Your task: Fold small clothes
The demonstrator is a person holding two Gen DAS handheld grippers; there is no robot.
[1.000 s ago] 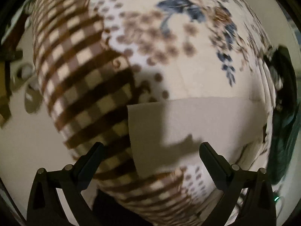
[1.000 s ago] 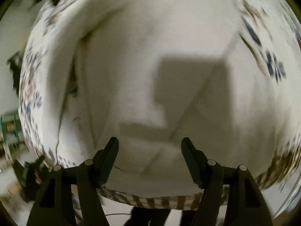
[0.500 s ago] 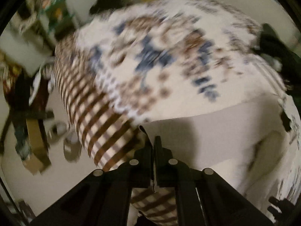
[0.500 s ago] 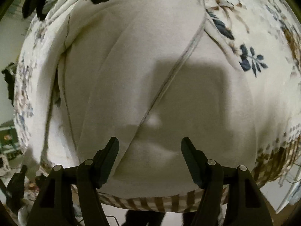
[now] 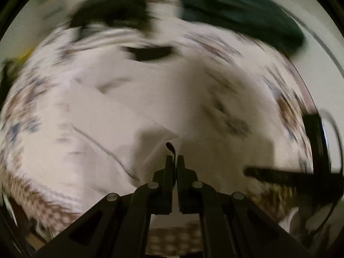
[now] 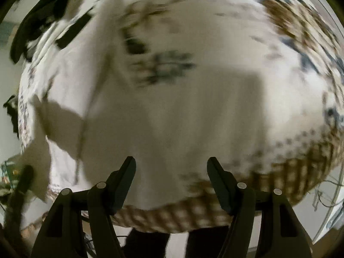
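cream garment (image 5: 111, 129) spread on floral blanket (image 6: 301, 157), blurred. left gripper (image 5: 174, 157) pinched shut on garment corner at 6 o'clock, likely carrying fold across. right gripper (image 6: 172, 172) hovers above, jaws apart, empty, ready to assist.

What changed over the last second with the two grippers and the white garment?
The left gripper, open a second ago, closed on the white garment's edge and is now carrying it across the blanket; its view is motion-blurred. The right gripper stayed open above the garment, holding nothing.
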